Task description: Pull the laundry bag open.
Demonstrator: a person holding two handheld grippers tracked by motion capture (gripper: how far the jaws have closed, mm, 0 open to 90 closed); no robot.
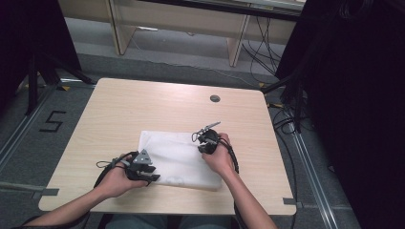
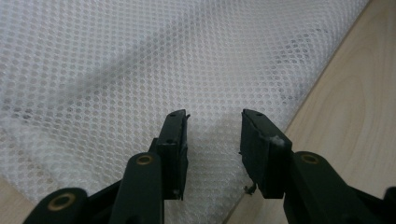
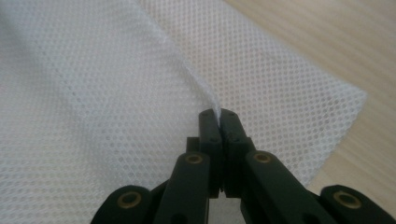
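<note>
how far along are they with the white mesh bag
Early. The mesh bag lies flat on the table. Done: the right gripper has pinched a raised fold of mesh near the bag's far right corner. In hand: the left gripper sits open over the near left edge. Left: closing it, then lifting or folding.

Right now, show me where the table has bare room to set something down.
Free: the far strip of the table between the white mesh cloth and the dark round cap, and the left side beyond the left tool. Crowded: the near middle, where the right tool pinches the cloth.
</note>
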